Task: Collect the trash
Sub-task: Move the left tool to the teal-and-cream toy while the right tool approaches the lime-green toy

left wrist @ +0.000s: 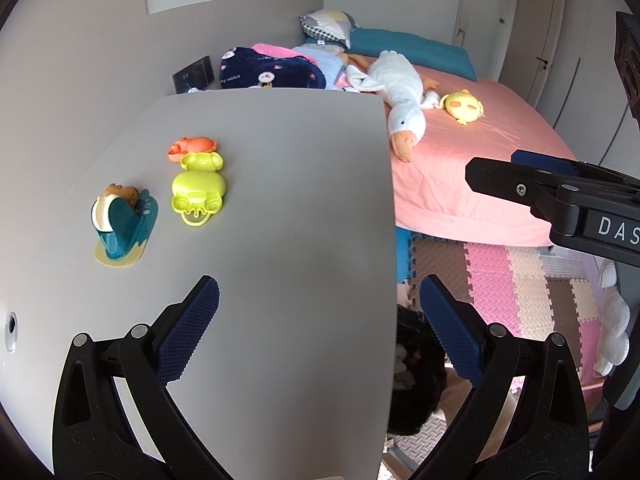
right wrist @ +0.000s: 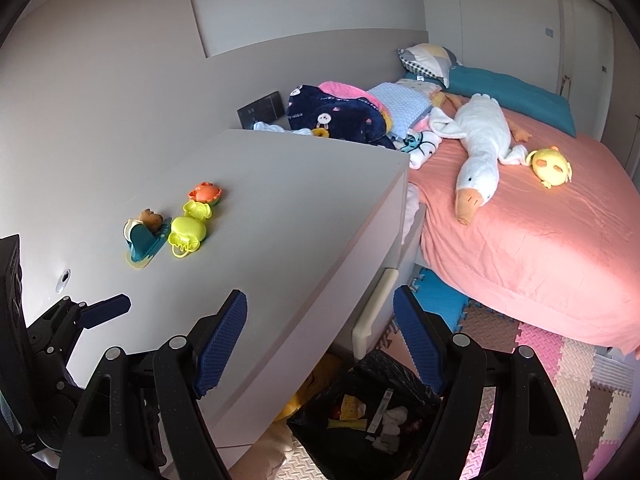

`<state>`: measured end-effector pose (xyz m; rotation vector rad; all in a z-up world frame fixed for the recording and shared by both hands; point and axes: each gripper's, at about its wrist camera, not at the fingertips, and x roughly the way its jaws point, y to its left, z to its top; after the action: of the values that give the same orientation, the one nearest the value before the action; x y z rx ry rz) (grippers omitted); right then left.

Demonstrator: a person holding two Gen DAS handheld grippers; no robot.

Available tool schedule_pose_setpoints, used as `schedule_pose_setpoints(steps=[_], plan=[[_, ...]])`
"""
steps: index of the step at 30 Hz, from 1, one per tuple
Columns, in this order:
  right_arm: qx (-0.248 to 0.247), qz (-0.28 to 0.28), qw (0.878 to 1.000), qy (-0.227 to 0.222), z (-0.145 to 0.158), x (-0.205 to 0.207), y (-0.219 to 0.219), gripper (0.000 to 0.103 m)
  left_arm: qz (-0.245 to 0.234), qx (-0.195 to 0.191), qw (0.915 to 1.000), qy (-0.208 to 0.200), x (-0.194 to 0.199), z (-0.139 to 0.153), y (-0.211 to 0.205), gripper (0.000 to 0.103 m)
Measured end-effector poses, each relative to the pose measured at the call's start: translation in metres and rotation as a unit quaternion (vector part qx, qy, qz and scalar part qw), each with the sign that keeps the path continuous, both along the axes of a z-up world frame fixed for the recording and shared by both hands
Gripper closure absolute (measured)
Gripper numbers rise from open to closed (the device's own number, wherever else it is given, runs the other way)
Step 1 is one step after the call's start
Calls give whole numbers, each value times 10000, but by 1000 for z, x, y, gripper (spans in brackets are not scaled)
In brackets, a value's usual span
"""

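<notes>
A black-lined trash bin (right wrist: 372, 412) stands on the floor beside the grey table (right wrist: 280, 220), with wrappers and tissues inside; it also shows in the left wrist view (left wrist: 416, 372), partly hidden by the table edge. My left gripper (left wrist: 318, 328) is open and empty above the table's near right edge. My right gripper (right wrist: 320, 344) is open and empty above the table's corner and the bin. The right gripper also shows at the right of the left wrist view (left wrist: 520, 176), and the left gripper at the lower left of the right wrist view (right wrist: 100, 308).
Plastic toys sit on the table: an orange crab (left wrist: 194, 147), yellow moulds (left wrist: 199, 186) and a teal toy (left wrist: 122, 224). A bed with a pink sheet (right wrist: 540, 240) holds a white goose plush (right wrist: 478, 148), a yellow plush and folded blankets. Foam mats (left wrist: 520, 280) cover the floor.
</notes>
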<state>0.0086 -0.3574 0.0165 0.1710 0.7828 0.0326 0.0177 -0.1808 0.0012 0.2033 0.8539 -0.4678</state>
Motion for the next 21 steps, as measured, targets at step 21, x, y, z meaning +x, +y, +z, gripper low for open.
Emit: schedule_pose_setpoints(steps=[21], plan=[[112,760,9964,353,-32,88,81,27,929,60,9956,115,62,-22,86,7]])
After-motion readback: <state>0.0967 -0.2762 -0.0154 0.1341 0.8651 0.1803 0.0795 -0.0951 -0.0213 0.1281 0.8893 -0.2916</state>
